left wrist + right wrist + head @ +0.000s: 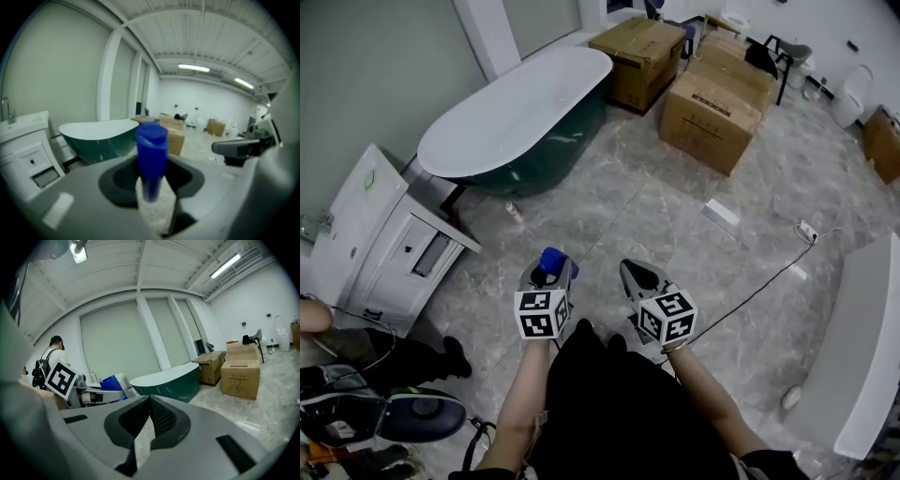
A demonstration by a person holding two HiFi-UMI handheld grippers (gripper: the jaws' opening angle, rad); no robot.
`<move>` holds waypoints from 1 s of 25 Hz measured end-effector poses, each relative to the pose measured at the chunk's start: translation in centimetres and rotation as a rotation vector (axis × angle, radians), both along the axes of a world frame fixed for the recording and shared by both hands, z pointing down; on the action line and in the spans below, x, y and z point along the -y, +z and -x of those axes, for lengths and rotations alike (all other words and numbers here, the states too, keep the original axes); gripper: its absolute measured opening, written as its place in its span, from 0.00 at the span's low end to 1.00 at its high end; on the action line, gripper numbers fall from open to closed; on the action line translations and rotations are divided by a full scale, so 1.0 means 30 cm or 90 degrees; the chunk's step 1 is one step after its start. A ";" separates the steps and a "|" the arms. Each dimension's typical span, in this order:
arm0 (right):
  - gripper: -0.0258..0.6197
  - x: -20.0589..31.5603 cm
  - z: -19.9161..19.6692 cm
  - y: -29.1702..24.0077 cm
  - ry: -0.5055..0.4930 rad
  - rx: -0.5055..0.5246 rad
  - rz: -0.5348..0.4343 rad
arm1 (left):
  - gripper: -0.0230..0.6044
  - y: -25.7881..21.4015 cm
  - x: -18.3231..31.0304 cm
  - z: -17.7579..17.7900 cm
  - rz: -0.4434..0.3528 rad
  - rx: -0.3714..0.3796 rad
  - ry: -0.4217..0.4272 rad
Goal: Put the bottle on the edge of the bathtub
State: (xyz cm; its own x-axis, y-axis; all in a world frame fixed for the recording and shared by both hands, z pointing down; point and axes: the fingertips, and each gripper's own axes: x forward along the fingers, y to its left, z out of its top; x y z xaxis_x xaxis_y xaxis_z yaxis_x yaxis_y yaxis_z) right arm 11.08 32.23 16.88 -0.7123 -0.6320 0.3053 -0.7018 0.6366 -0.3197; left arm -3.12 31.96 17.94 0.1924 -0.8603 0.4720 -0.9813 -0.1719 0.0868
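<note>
left gripper [548, 274] is clamping the blue bottle [151, 157] upright between its jaws, near the person and well apart from the green bathtub [546, 157] at far left. right gripper [636, 274] is hovering pinched closed, empty. risk: the rim is looking narrow and curved, so an off-centre release could be tipping the bottle off.

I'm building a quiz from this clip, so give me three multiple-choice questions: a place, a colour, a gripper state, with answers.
1. Where is the blue bottle? A on the floor; B in the left gripper; C on a cardboard box.
2. What colour is the bathtub outer wall? A red; B yellow; C dark green.
3. How are the right gripper jaws? A together, empty; B round the bottle; C wide apart.
Answers: B, its jaws clamp it; C, green below the white rim; A, the tips meet on nothing.
</note>
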 end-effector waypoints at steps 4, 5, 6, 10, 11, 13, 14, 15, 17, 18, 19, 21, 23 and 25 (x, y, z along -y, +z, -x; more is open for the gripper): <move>0.04 0.051 -0.013 0.009 0.018 0.012 0.010 | 0.29 0.004 0.061 0.006 0.001 0.009 0.006; 0.04 0.065 -0.011 0.011 0.020 0.015 0.014 | 0.29 0.005 0.080 0.010 0.002 0.010 0.008; 0.04 0.080 -0.009 0.013 0.022 0.017 0.016 | 0.29 0.005 0.101 0.014 0.003 0.011 0.010; 0.04 0.154 0.008 0.026 0.018 0.012 0.023 | 0.29 0.002 0.198 0.026 -0.003 0.009 0.014; 0.04 0.177 0.015 0.029 0.016 0.013 0.024 | 0.29 0.004 0.225 0.030 -0.004 0.011 0.016; 0.04 0.231 0.030 0.037 0.014 0.013 0.026 | 0.29 0.015 0.283 0.042 -0.003 0.014 0.018; 0.04 0.260 0.040 0.044 0.014 0.012 0.028 | 0.29 0.025 0.313 0.051 -0.001 0.014 0.019; 0.04 0.291 0.050 0.052 0.015 0.010 0.031 | 0.29 0.037 0.343 0.061 0.002 0.013 0.019; 0.04 0.357 0.072 0.066 0.017 0.006 0.035 | 0.29 0.062 0.407 0.087 0.007 0.009 0.020; 0.04 0.395 0.084 0.071 0.019 0.005 0.035 | 0.29 0.074 0.443 0.101 0.010 0.007 0.021; 0.04 0.434 0.097 0.074 0.020 0.004 0.035 | 0.29 0.085 0.481 0.116 0.013 0.005 0.021; 0.04 0.516 0.122 0.085 0.026 0.003 0.039 | 0.29 0.105 0.561 0.147 0.021 0.001 0.022; 0.04 0.594 0.147 0.097 0.033 0.000 0.047 | 0.29 0.121 0.637 0.176 0.027 0.000 0.026; 0.04 0.671 0.172 0.105 0.039 -0.001 0.052 | 0.29 0.135 0.711 0.203 0.033 0.004 0.032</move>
